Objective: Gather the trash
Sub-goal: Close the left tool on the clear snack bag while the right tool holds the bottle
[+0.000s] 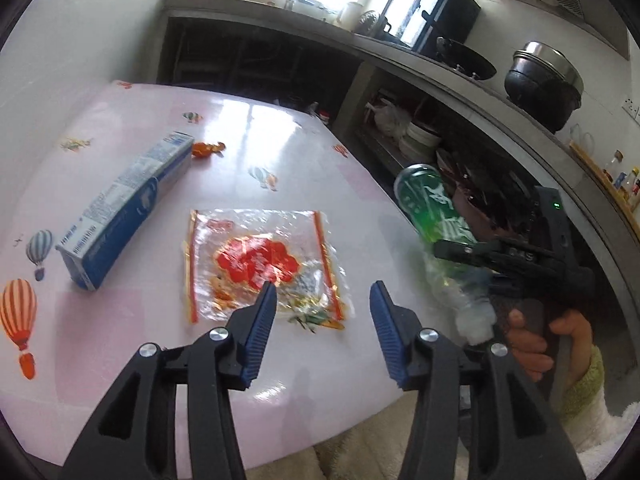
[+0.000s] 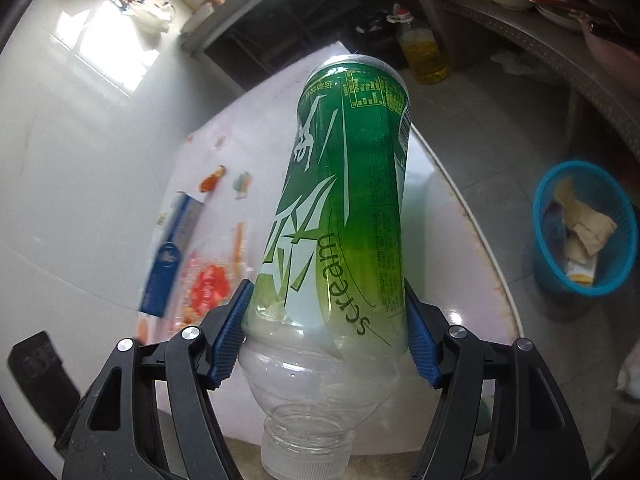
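My right gripper (image 2: 327, 292) is shut on an empty green-labelled plastic bottle (image 2: 352, 200), pads pressing its lower body, with the capped neck toward the camera. In the left wrist view that bottle (image 1: 432, 208) hangs past the table's right edge, above a hand (image 1: 528, 344) on the right gripper's handle. My left gripper (image 1: 324, 292) is open with nothing between its fingers, hovering over a clear wrapper with red print (image 1: 260, 264) that lies flat on the table. A blue and white carton (image 1: 124, 212) lies to the left, with a small orange wrapper (image 1: 206, 148) beyond it.
The round table (image 1: 120, 340) has a pink balloon-print cover. A blue basket (image 2: 580, 286) with paper scraps stands on the floor to the right. An oil bottle (image 2: 424, 56) stands on the floor by a dark counter with a wok (image 1: 468, 62) and pot (image 1: 544, 84).
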The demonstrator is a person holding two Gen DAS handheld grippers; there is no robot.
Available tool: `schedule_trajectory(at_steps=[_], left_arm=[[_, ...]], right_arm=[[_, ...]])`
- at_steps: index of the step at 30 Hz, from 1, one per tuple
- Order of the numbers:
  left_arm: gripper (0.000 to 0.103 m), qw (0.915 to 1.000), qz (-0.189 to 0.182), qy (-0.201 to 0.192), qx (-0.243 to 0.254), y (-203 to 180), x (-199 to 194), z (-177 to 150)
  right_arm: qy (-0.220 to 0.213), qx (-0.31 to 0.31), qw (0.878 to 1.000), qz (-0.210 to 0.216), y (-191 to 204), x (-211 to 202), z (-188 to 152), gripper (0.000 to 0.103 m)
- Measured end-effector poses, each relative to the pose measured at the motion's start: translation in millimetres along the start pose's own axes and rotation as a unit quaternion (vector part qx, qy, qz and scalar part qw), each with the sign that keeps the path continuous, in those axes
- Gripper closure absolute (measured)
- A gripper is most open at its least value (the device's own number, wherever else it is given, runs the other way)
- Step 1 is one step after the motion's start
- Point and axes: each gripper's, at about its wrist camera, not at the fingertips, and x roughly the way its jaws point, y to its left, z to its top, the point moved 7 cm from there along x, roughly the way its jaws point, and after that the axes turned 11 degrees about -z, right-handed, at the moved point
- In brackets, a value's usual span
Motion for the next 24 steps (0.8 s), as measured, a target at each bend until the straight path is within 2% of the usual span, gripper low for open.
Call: schedule_trajectory(at_steps=[2,7,11,14,17,20,24], left_arm=[[0.056,0.9996,0.027,0.003,-0.004,10.3,4.2,5.1],[0.056,0.9974,0.066,0.007,-0.028,35.2,20.8,4.5],[0.056,0.9898,0.133,0.017,-0.048,65.7,36.8,4.9],[0.056,0.9857,0.149,0.024,-0.075,82.1,44.9,3.7],[0.056,0.9864,0.139,0.036,-0.081,84.4,51.7,1.2],[0.056,0.9881,0.113,0.049,-0.091,82.2,56.8,-4.7],[0.056,0.9907,0.080,0.070,-0.085,63.7,57.6,-15.3]], right_arm=[[-0.004,-0.010,1.000,0.010,11.0,-2.7,0.8,0.037],[0.008,-0.038,0.999,0.031,35.9,8.4,2.8,0.037],[0.018,-0.052,0.997,0.053,52.5,14.0,0.6,0.037],[0.029,-0.063,0.995,0.065,64.5,20.4,-2.9,0.037],[0.039,-0.076,0.994,0.064,71.0,30.4,-6.0,0.037],[0.047,-0.079,0.994,0.054,71.1,41.3,-7.2,0.037],[0.053,-0.073,0.995,0.042,63.8,50.3,-7.3,0.037]])
